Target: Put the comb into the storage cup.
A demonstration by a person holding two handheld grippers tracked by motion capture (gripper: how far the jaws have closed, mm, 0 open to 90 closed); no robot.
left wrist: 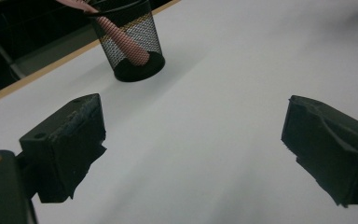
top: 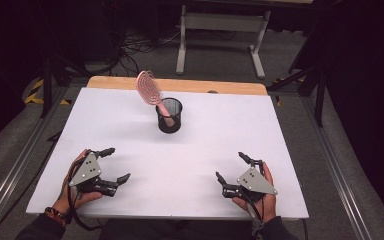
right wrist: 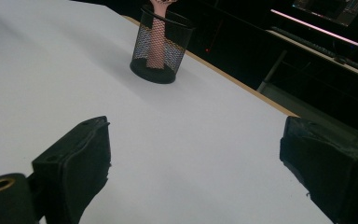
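On the near left of the white surface (top: pixel 130 130), the person's left hand (top: pixel 75 192) holds the left claw (top: pixel 117 164), low over the board near its front edge. Its jaws stand wide apart with nothing between them; in the left gripper view they rise at either side with bare white board in the gap. A grey three-cornered plate (top: pixel 86 169) sits on top of it, and a cable trails back past the wrist.

Toward the far middle of the surface stands a black mesh cup (top: pixel 169 116), upright. A pink brush (top: pixel 150 89) sits in it handle down, the handle leaning against the inside wall and the oval head sticking out above the rim, tilted to the left and away. In the left gripper view the cup (left wrist: pixel 130 44) shows at the upper left with the pink handle (left wrist: pixel 123 39) visible through the mesh; in the right gripper view the cup (right wrist: pixel 161 44) shows at the top centre with the handle (right wrist: pixel 157 44) standing nearly straight inside. The cup is well apart from both claws.

On the near right, the right hand (top: pixel 260 200) holds the right claw (top: pixel 230 167), also low over the board. Its jaws are spread wide and hold nothing.

A wooden edge (top: pixel 220 86) runs along the far side of the white board.
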